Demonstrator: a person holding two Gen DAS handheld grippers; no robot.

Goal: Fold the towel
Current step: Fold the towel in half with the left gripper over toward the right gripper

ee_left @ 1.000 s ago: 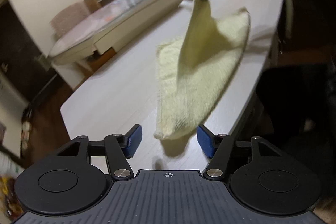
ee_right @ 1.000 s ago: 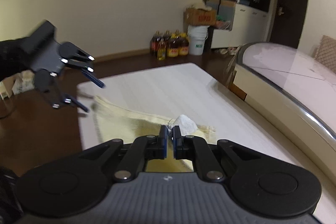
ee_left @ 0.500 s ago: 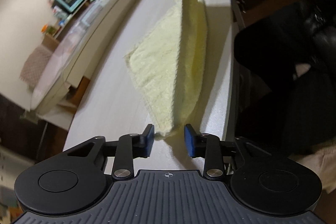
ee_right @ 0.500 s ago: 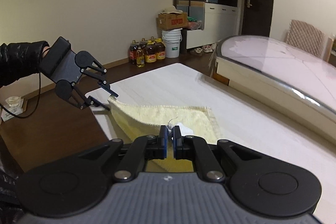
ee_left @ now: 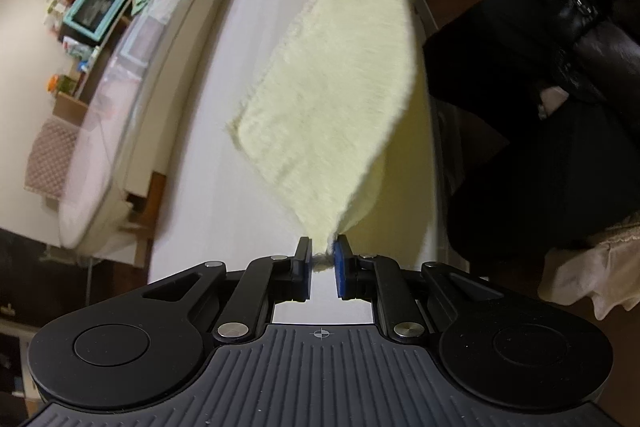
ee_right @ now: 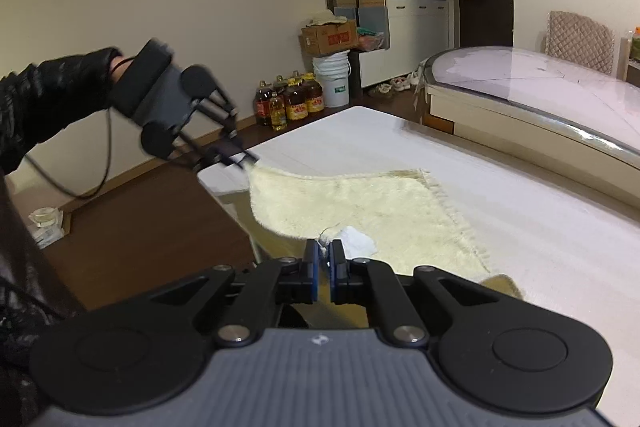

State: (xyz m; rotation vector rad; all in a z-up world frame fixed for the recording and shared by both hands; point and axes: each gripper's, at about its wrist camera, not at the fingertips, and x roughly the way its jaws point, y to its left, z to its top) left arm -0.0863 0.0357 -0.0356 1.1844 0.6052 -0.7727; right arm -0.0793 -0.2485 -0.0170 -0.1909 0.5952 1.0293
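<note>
Both grippers, left gripper (ee_left: 322, 261) and right gripper (ee_right: 324, 261), pinch near corners of the yellow towel (ee_right: 360, 203) lifted off the white table (ee_right: 540, 227) (thin bites), so uneven tugging could slip one free.

A home: cooking-oil bottles (ee_right: 289, 101) by the wall, shoes (ee_right: 394, 85), teal toaster oven (ee_left: 95, 10).

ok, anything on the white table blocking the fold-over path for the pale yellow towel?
Nothing visible. Both grippers, left gripper and right gripper, are shut on near corners of the pale yellow terry towel. The white table past the towel's fringed far edge looks bare in both views.
</note>
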